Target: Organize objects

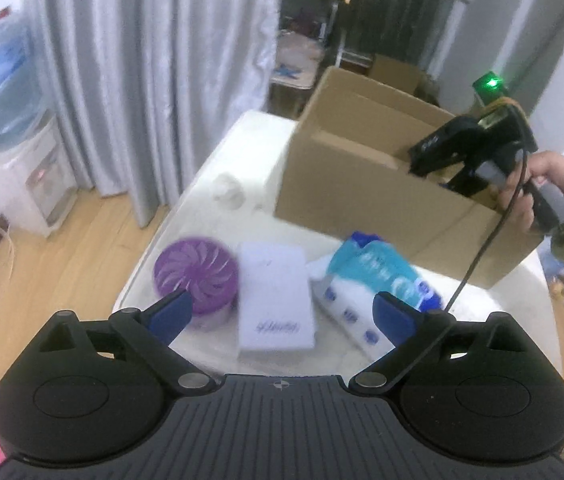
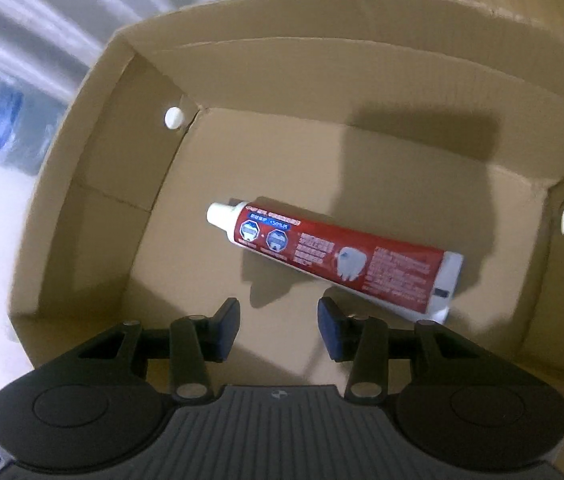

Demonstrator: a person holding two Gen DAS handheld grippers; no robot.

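The red toothpaste tube (image 2: 333, 256) lies flat inside the brown cardboard box (image 1: 365, 184); the right claw (image 2: 278, 326), narrowly parted and empty, hangs over it. Beside the box, the left claw (image 1: 282, 316) gapes wide above the white packet (image 1: 276, 296), presumably next.

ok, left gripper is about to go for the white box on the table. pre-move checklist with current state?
1. Left gripper open, nothing between its fingers: ok.
2. White box lies flat in line with the gap between the fingers: ok.
3. Room beside the box: purple round container and blue tissue pack lie close on either side, touching or not is unclear: cannot tell.
4. Right gripper holds nothing, toothpaste tube lies on the floor of the cardboard box: ok.
5. Drop path clear: the right gripper sits over the cardboard box: not ok.
6. Cable hangs near the left gripper's right finger: cannot tell.
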